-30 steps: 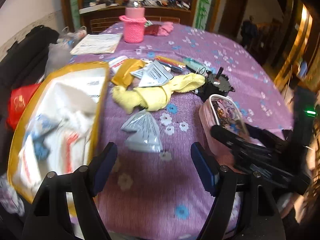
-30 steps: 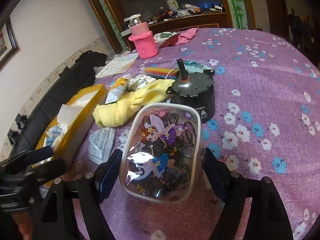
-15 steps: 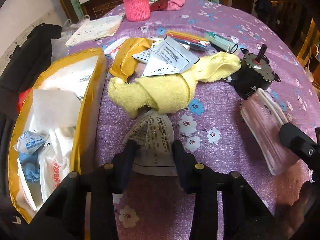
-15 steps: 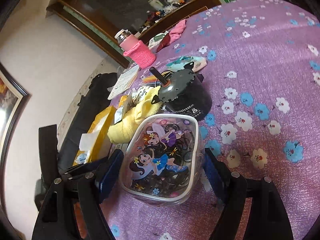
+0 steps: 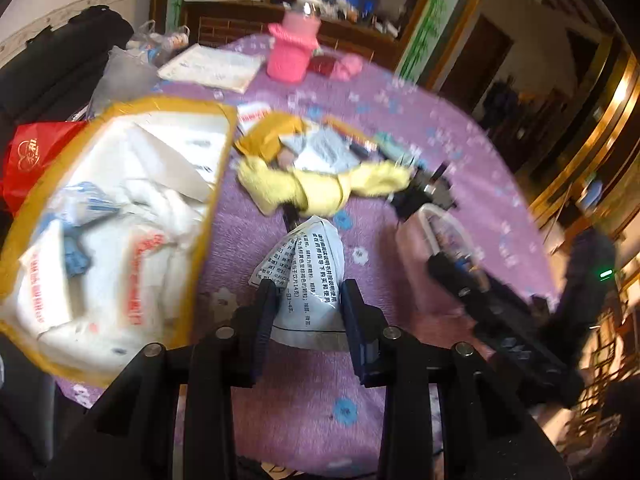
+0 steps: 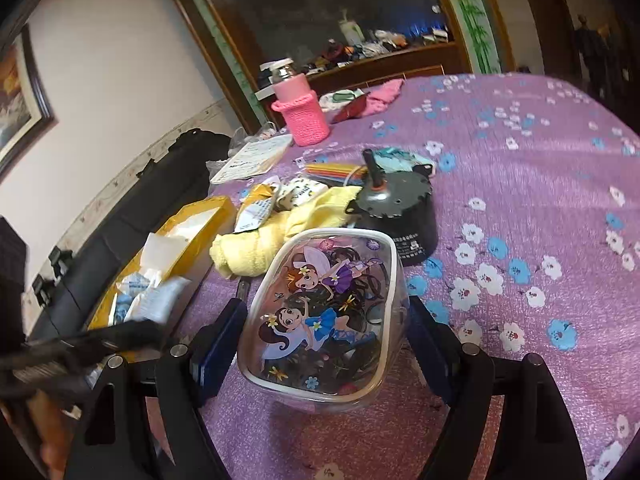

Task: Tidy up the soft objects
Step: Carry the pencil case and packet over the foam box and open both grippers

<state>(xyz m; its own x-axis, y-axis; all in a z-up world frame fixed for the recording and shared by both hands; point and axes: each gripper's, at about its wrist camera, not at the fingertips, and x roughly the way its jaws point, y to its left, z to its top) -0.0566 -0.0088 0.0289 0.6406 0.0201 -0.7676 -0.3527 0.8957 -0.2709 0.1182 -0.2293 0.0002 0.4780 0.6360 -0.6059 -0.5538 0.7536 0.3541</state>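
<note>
Crinkled paper packet (image 5: 308, 280), printed in black Chinese text, sits clamped in my left hand-held gripper (image 5: 306, 308), whose jaws just closed on it. My right hand-held gripper (image 6: 320, 344) stands wide around a clear rounded cartoon-lid box (image 6: 320, 316); contact unclear. Beyond lies a fluffy yellow towel (image 5: 320, 190) on the purple floral worktop (image 6: 540, 184), its right side open.

Two close, downward wrist views sharing yellow towel (image 5: 320, 190).
</note>
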